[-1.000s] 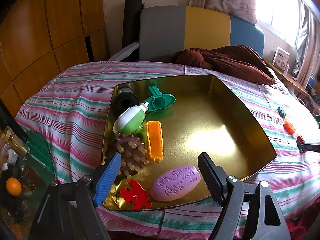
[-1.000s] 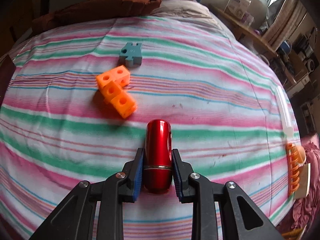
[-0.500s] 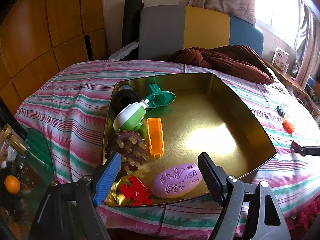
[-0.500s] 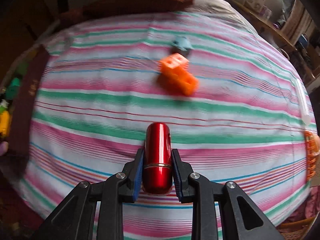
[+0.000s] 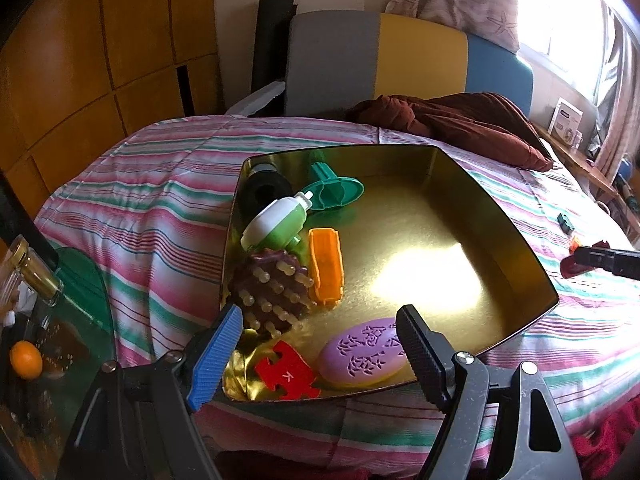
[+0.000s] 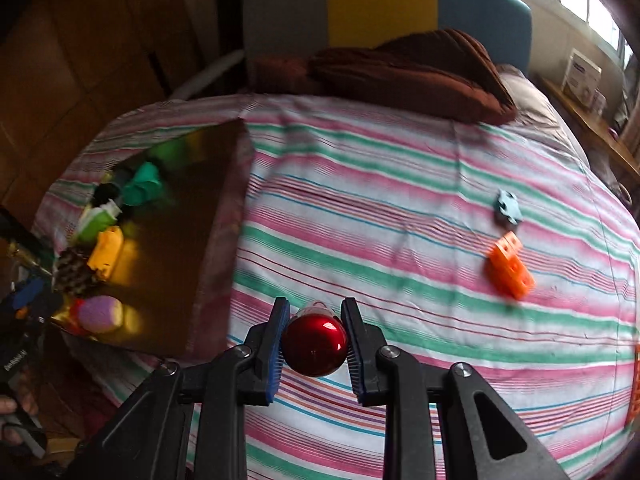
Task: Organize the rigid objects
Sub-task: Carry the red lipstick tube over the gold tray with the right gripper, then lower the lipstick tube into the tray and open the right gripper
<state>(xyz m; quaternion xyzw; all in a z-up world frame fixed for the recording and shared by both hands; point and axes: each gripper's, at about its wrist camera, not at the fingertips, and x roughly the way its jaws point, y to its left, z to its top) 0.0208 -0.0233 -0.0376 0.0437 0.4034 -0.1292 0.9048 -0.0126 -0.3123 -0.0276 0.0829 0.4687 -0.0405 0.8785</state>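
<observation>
My right gripper [image 6: 315,334] is shut on a shiny red capsule-shaped case [image 6: 315,344], held above the striped bed, right of the gold tray [image 6: 216,216]. The case and gripper show at the right edge of the left wrist view [image 5: 570,266]. My left gripper [image 5: 320,344] is open and empty at the tray's near edge [image 5: 536,320]. In the tray lie a purple oval soap [image 5: 362,358], a red puzzle piece [image 5: 286,376], a brown spiky brush [image 5: 272,296], an orange piece [image 5: 326,270], a green-white bottle [image 5: 278,224], a teal stamp [image 5: 336,190] and a black roll [image 5: 262,194].
An orange block cluster [image 6: 510,270] and a blue-grey puzzle piece [image 6: 508,206] lie on the bed to the right. A brown blanket [image 5: 452,124] lies at the bed's head. A glass table with a jar [image 5: 34,280] and an orange [image 5: 26,359] stands at left.
My right gripper has swung left with the red case and tilted up, bringing the tray into its view. The left gripper has barely moved.
</observation>
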